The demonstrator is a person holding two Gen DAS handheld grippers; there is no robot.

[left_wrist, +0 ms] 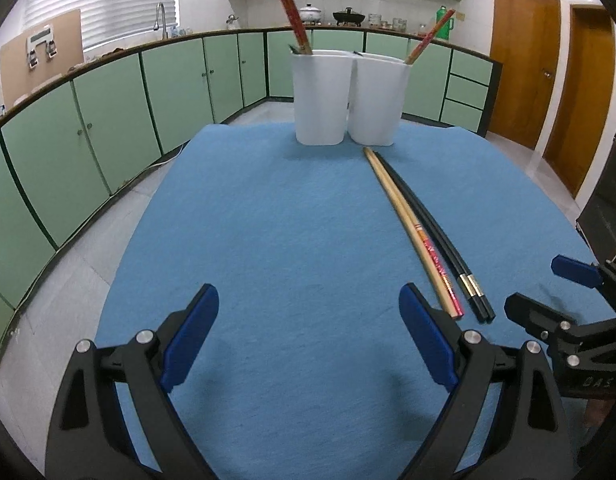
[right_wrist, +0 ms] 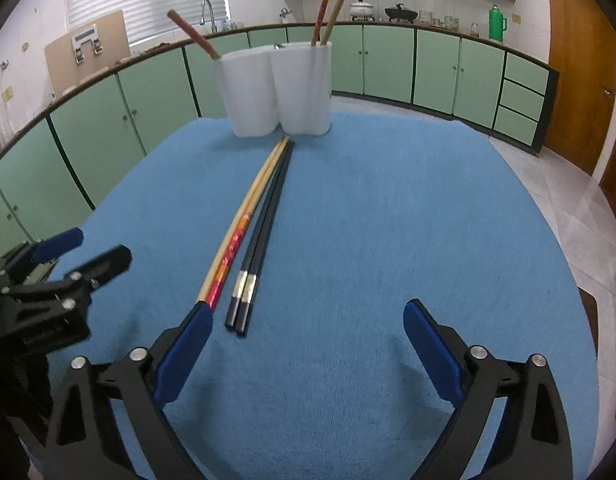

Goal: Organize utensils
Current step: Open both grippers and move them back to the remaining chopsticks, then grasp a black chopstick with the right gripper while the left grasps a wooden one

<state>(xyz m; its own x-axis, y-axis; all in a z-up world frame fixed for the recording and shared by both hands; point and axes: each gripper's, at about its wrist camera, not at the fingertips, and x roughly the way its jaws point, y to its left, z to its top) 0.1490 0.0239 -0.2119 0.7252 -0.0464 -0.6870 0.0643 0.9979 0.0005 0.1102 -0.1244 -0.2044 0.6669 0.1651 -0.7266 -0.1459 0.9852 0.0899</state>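
Both the left gripper [left_wrist: 309, 336] and right gripper [right_wrist: 308, 350] were held spread wide, grasping nothing. Wooden chopsticks [right_wrist: 244, 224] and black chopsticks [right_wrist: 266, 220] lay side by side on the blue cloth [right_wrist: 407, 220], tips near the white holder [right_wrist: 280, 88].

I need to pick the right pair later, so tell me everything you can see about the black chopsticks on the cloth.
The black chopsticks are a slim matte pair, apparently plastic or lacquer, each with a silver band near its thick end. They lie flat and side by side on the blue cloth, tips toward the white holder, right beside a wooden chopstick with red print. Neither claw touches them.
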